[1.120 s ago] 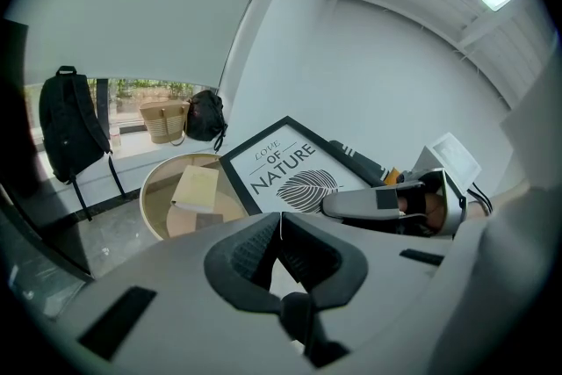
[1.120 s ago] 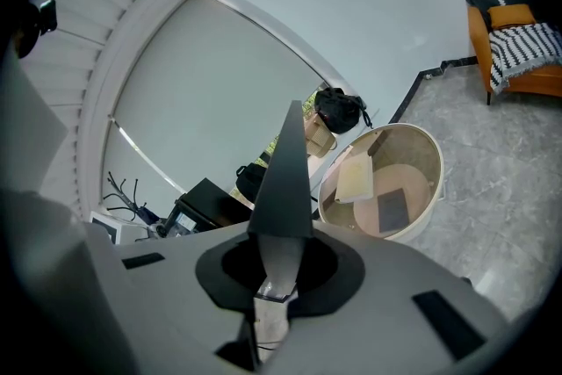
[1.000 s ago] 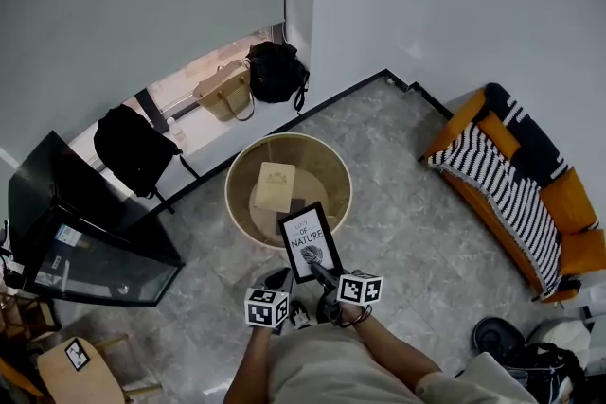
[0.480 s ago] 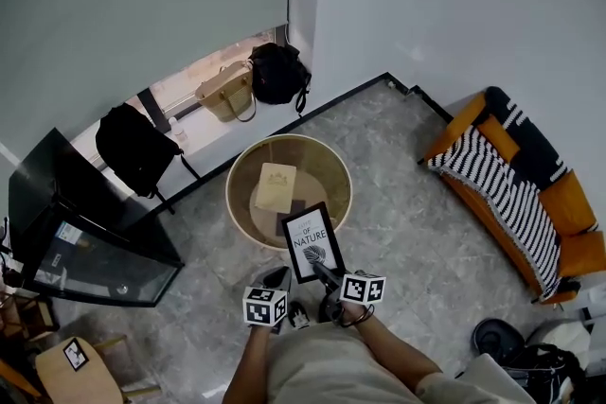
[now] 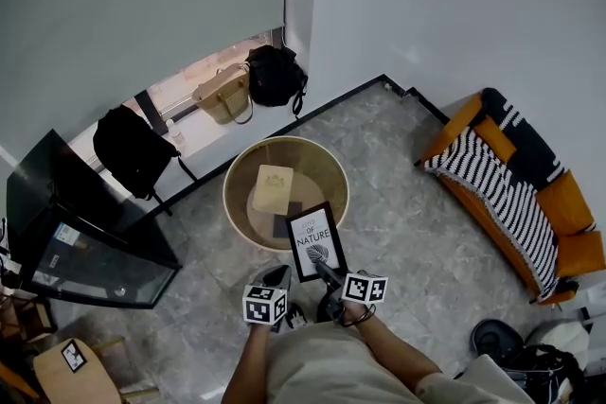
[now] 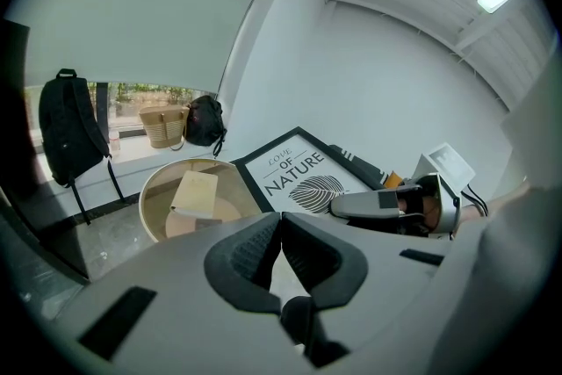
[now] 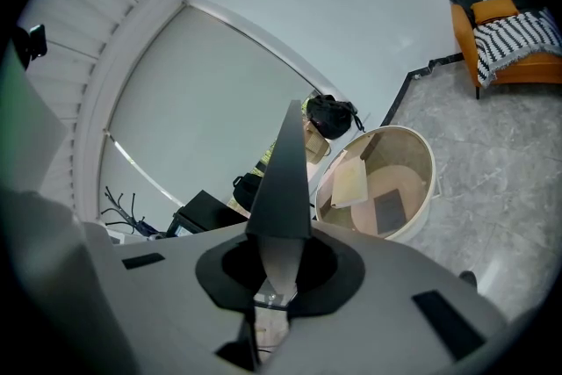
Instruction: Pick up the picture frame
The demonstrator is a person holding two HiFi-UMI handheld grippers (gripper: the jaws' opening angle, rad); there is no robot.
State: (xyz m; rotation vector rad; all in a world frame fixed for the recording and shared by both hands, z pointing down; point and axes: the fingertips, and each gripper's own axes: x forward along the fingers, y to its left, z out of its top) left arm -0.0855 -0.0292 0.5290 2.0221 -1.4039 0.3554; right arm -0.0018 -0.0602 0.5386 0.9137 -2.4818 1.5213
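Head view looks down at us as we stand on a grey floor (image 5: 407, 203) with a gripper in each hand. Our right gripper (image 5: 322, 271) is shut tight on the bottom edge of the frame (image 5: 313, 239). The frame is up in the air, off the floor. Its top end hangs over the near rim of a round tub (image 5: 234, 203). The frame tilts with its face up to us. It has a black border, a white page, the words "LOVE OF NATURE" and a leaf drawing.

From the right gripper view we see the frame from its edge. It looks like a thin dark wedge that rises from between the two jaws, and both pads press on its sides.

Our left gripper (image 5: 280, 275) has its jaws closed together with nothing between them. It sits just beside the right gripper, near the frame's lower left corner, and it does not hold the frame.

Inside the tub a flat tan board (image 5: 273, 188) lies toward the far side. A dark square (image 5: 283, 225) lies by the near rim, partly under the frame.

By the far wall we see a backpack (image 5: 128, 147), a straw bag (image 5: 222, 93) and a black bag (image 5: 275, 74). At the right stands an orange sofa (image 5: 568, 203) with a striped blanket (image 5: 502, 189) on it.
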